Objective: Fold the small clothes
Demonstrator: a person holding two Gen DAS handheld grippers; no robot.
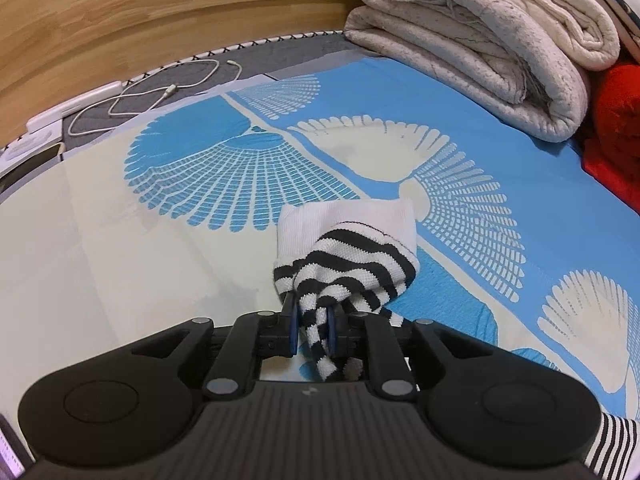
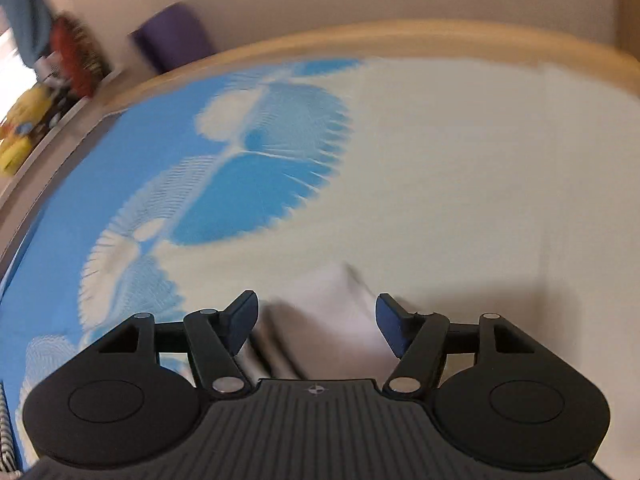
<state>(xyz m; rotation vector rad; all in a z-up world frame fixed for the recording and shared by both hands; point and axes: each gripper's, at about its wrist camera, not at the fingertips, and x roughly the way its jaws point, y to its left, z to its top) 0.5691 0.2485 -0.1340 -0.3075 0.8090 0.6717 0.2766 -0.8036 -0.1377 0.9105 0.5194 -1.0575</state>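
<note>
- Left claw (image 1: 313,320) pinches the striped sock (image 1: 348,264), bunched and lifted over the bed sheet (image 1: 120,248), likely for folding.
- Right claw (image 2: 316,322) gapes empty above a blurred white cloth (image 2: 332,320), seemingly ready to assist.

Sock (image 1: 348,256) on bedsheet (image 1: 120,208), folded quilt (image 1: 472,48) behind right, cable (image 1: 160,92) behind left

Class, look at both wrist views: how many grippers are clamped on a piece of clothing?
1. The left gripper is shut on the striped sock above the bedsheet. The right gripper is open over a pale cloth, not gripping it.
</note>
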